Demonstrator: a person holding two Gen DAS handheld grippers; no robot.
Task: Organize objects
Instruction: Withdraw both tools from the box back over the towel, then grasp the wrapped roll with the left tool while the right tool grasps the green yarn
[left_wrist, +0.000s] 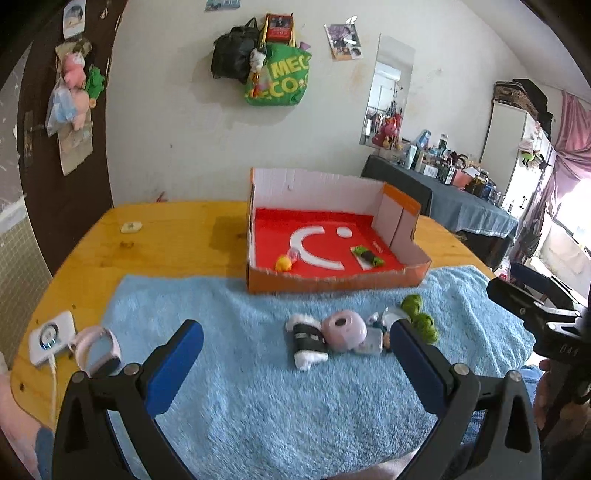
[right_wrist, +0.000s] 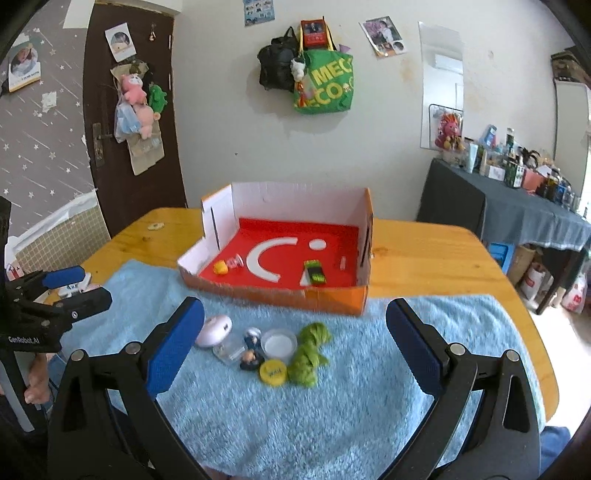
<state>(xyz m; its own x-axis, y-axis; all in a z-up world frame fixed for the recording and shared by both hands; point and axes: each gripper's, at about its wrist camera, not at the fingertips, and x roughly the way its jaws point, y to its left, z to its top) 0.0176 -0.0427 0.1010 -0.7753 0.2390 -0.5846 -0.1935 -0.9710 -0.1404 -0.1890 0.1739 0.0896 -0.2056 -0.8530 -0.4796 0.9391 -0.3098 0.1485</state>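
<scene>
An orange cardboard box (left_wrist: 332, 282) (right_wrist: 280, 295) with a red floor stands at the far edge of a blue towel (left_wrist: 258, 387) (right_wrist: 332, 406). Inside lie a yellow toy (left_wrist: 283, 263) (right_wrist: 221, 267) and a green-black packet (left_wrist: 367, 256) (right_wrist: 315, 274). On the towel sit a black-and-white fuzzy item (left_wrist: 306, 341), a pink round case (left_wrist: 344, 329) (right_wrist: 214, 330), a green scrunchie (left_wrist: 419, 317) (right_wrist: 308, 354), a yellow lid (right_wrist: 273, 372), a white round jar (right_wrist: 279, 342) and a small figurine (right_wrist: 251, 350). My left gripper (left_wrist: 295, 354) and right gripper (right_wrist: 293, 332) are both open and empty above the towel.
A wooden table (left_wrist: 166, 236) (right_wrist: 424, 258) carries everything. At its left lie a white charger (left_wrist: 51, 336) and a pink watch strap (left_wrist: 99, 349). A cluttered side table (right_wrist: 535, 206) stands at the right. Bags hang on the wall (right_wrist: 321, 81).
</scene>
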